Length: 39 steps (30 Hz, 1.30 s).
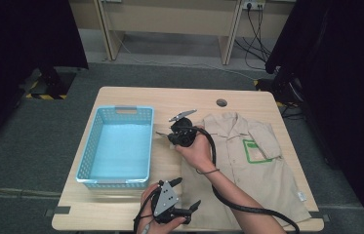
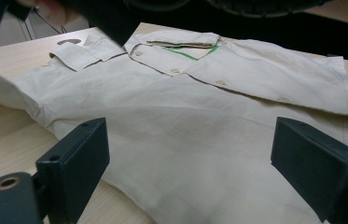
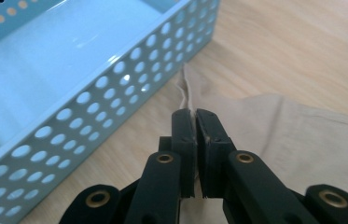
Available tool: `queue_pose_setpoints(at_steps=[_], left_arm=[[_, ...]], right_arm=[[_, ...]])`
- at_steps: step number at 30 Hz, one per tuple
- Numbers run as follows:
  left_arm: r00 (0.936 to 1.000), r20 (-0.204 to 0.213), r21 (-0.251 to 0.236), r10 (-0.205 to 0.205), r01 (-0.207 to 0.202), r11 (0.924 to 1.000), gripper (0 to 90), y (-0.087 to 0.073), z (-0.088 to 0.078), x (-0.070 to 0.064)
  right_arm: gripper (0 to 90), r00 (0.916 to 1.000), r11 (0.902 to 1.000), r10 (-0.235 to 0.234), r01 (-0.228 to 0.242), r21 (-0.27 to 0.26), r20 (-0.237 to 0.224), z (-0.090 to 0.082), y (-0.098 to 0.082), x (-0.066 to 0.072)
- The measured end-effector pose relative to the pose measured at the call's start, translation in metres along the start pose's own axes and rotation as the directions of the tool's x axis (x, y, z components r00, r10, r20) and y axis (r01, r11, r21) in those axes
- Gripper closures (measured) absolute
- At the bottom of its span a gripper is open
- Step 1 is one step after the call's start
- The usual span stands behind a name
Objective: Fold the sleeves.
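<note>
High view: a beige shirt (image 1: 248,165) is spread over the bench's (image 1: 126,207) right half; a blue basket (image 1: 116,146) is set toward the left edge.
Left gripper view: the left tongs (image 2: 188,163) are held wide above the shirt (image 2: 185,121).
Right gripper view: the right tongs (image 3: 195,119) are clamped on the shirt's edge (image 3: 186,95), just beside the basket wall (image 3: 115,98).

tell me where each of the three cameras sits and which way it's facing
High view: fixed above the person's side, looking forward and down on the table, blue basket and beige shirt; both forearms, left gripper and right gripper show.
Left gripper view: rides the left gripper, looking low across the shirt toward its collar; its jaws stand wide apart.
Right gripper view: rides the right gripper, facing the basket wall; its jaws pinch a shirt edge.
Shared: all three show the shirt.
</note>
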<state>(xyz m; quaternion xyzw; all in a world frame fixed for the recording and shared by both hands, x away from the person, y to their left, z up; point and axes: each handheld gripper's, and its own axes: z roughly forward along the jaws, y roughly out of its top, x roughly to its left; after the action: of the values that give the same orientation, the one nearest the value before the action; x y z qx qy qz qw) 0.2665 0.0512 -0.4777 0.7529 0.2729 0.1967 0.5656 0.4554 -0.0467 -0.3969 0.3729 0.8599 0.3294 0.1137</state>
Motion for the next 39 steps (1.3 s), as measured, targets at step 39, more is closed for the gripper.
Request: queue_pose_setpoints(at_steps=[39], left_arm=[[1.0000, -0.001, 0.007, 0.002, -0.002, 1.0000, 10.9, 0.000, 0.001, 0.000]], right_arm=[[63.6, 0.9693, 0.9829, 0.160, -0.174, 0.062, 0.187, -0.060, -0.089, -0.108]])
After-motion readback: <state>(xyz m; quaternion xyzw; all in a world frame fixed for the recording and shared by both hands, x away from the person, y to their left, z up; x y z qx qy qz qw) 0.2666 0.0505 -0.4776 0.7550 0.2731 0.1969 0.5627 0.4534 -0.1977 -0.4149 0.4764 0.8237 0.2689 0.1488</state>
